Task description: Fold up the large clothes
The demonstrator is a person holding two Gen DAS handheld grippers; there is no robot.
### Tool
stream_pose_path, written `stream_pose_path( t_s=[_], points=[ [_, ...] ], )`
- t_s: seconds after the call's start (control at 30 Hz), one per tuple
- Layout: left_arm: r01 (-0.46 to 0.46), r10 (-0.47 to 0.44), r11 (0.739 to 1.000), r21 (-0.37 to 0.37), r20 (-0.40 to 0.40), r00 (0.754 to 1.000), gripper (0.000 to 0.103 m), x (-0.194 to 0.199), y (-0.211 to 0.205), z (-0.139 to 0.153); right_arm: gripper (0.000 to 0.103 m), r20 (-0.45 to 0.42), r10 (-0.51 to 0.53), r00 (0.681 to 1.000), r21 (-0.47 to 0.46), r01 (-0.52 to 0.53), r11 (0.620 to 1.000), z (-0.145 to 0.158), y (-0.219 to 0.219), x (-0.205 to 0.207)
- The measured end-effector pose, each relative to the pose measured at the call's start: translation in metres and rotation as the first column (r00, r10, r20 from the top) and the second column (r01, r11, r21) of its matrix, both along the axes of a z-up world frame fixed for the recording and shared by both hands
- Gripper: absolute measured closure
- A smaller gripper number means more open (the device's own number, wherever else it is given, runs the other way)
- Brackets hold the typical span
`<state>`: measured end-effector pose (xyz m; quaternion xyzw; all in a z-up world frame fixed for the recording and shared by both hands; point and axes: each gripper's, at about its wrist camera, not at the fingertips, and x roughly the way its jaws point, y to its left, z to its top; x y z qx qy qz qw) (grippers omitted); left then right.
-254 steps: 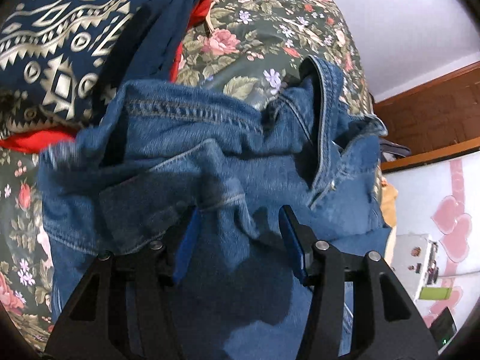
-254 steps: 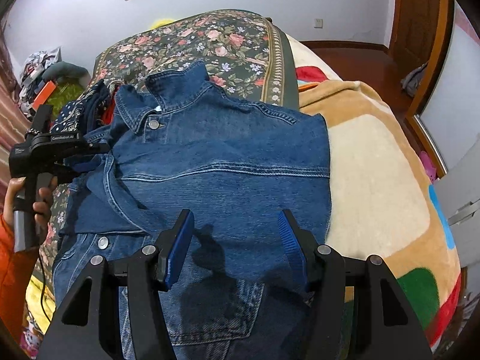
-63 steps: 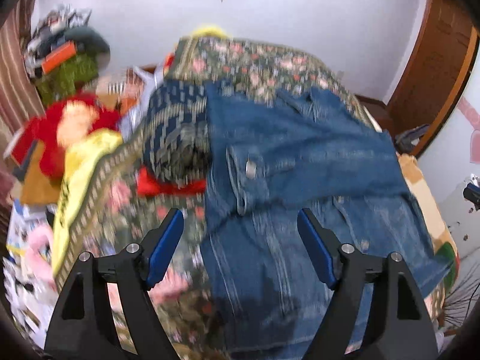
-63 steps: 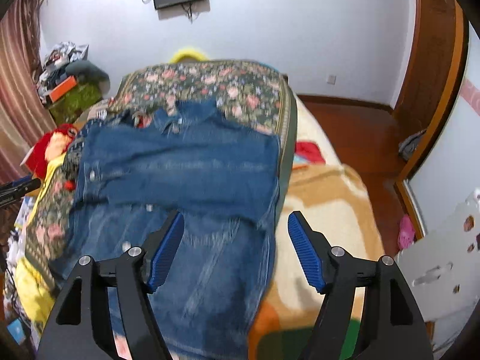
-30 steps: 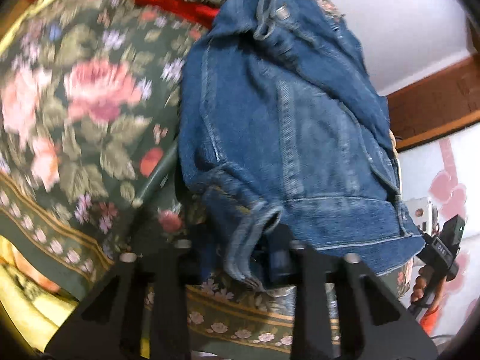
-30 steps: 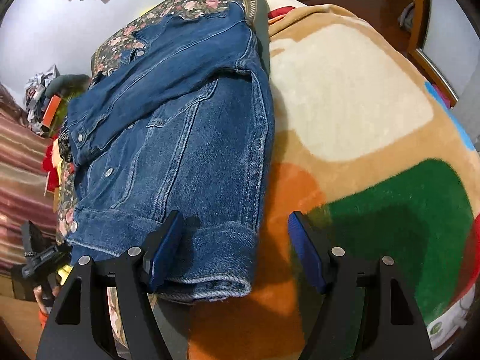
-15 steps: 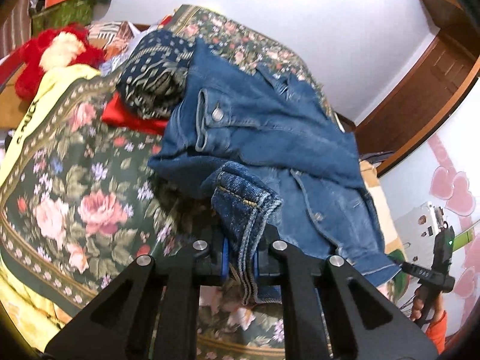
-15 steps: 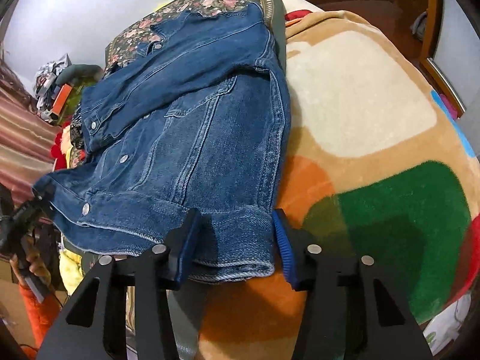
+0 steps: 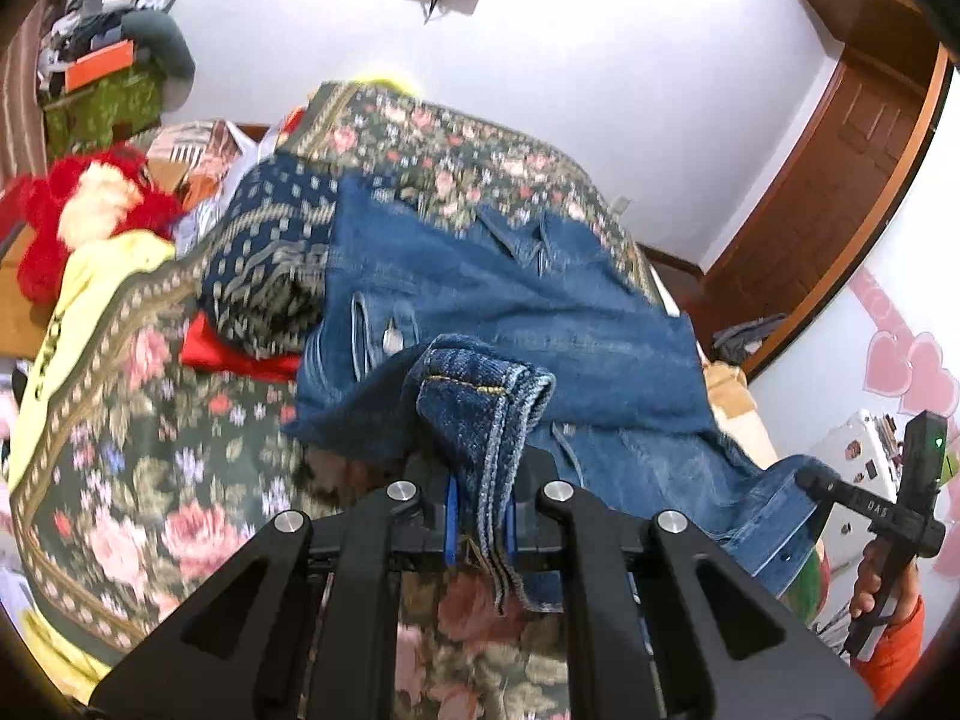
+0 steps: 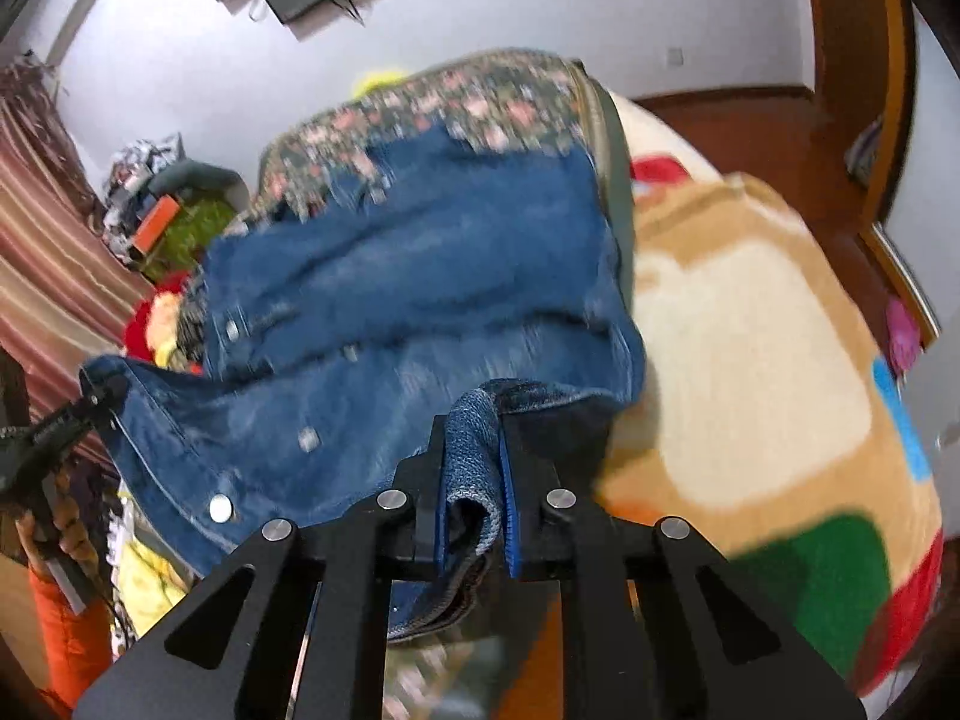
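Observation:
A blue denim jacket (image 9: 510, 306) lies spread on the bed, sleeves folded across its front. My left gripper (image 9: 478, 516) is shut on the jacket's bottom left hem corner, which stands bunched above the blue pads. In the right wrist view the same denim jacket (image 10: 420, 276) stretches away, and my right gripper (image 10: 474, 504) is shut on its bottom right hem corner. Both corners are lifted off the bedding, so the hem hangs taut between the two grippers. The far corner is pinched by the right gripper (image 9: 810, 480) at the right edge of the left wrist view.
A dark floral bedspread (image 9: 150, 450) covers the left of the bed, a tan patterned blanket (image 10: 750, 372) the right. A navy patterned garment (image 9: 270, 264) over red cloth lies left of the jacket. Red plush toy (image 9: 78, 222) and clutter stand at the far left. Wooden door (image 9: 852, 168) at right.
Both grippers closed on the jacket's bottom hem corners and rose, lifting the hem off the bed. The right jaws went from wide open around the hem to pinching it.

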<state>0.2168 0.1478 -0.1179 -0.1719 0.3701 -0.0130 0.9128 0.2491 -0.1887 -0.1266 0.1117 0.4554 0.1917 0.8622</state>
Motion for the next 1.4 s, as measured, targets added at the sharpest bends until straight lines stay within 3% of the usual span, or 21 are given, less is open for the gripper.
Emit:
stream_pose_path(
  t_s=[0.27, 0.4, 0.53, 0.7, 1.0, 1.1, 1.23, 1.4],
  points=[
    [-0.046, 0.05, 0.997, -0.058, 0.065, 0.997, 0.093, 0.056, 0.025, 0.029, 0.091, 0.169, -0.022, 0.985, -0.04, 0.029, 0.999, 0.043, 0.016, 0.062],
    [-0.05, 0.059, 0.992, -0.112, 0.079, 0.995, 0.093, 0.094, 0.043, 0.029, 0.092, 0.199, -0.023, 0.98, -0.084, 0.04, 0.996, 0.05, 0.028, 0.1],
    [-0.07, 0.076, 0.992, -0.108, 0.053, 0.996, 0.093, 0.139, 0.054, 0.018, 0.092, 0.212, -0.013, 0.977, -0.137, 0.043, 0.99, 0.046, 0.043, 0.142],
    [-0.098, 0.099, 0.991, -0.089, 0.01, 0.995, 0.093, 0.197, 0.067, -0.01, 0.092, 0.161, -0.049, 0.986, -0.155, 0.074, 0.985, 0.018, 0.046, 0.187],
    [-0.116, 0.111, 0.993, -0.026, -0.161, 0.981, 0.091, 0.264, 0.082, -0.083, 0.089, 0.056, -0.103, 0.993, -0.176, 0.111, 0.978, -0.045, 0.051, 0.238],
    [-0.092, 0.092, 0.996, 0.007, -0.157, 0.983, 0.088, 0.264, 0.078, -0.083, 0.088, 0.065, -0.171, 0.983, -0.227, 0.181, 0.957, -0.051, 0.042, 0.244],
    [-0.023, 0.042, 0.995, 0.1, -0.194, 0.98, 0.082, 0.263, 0.063, -0.069, 0.088, -0.013, -0.211, 0.977, -0.169, 0.205, 0.964, -0.049, 0.02, 0.241],
    [0.018, 0.0, 0.995, 0.1, -0.176, 0.984, 0.072, 0.245, 0.052, -0.041, 0.087, -0.027, -0.133, 0.991, -0.187, 0.126, 0.974, -0.037, 0.019, 0.212]
  ],
)
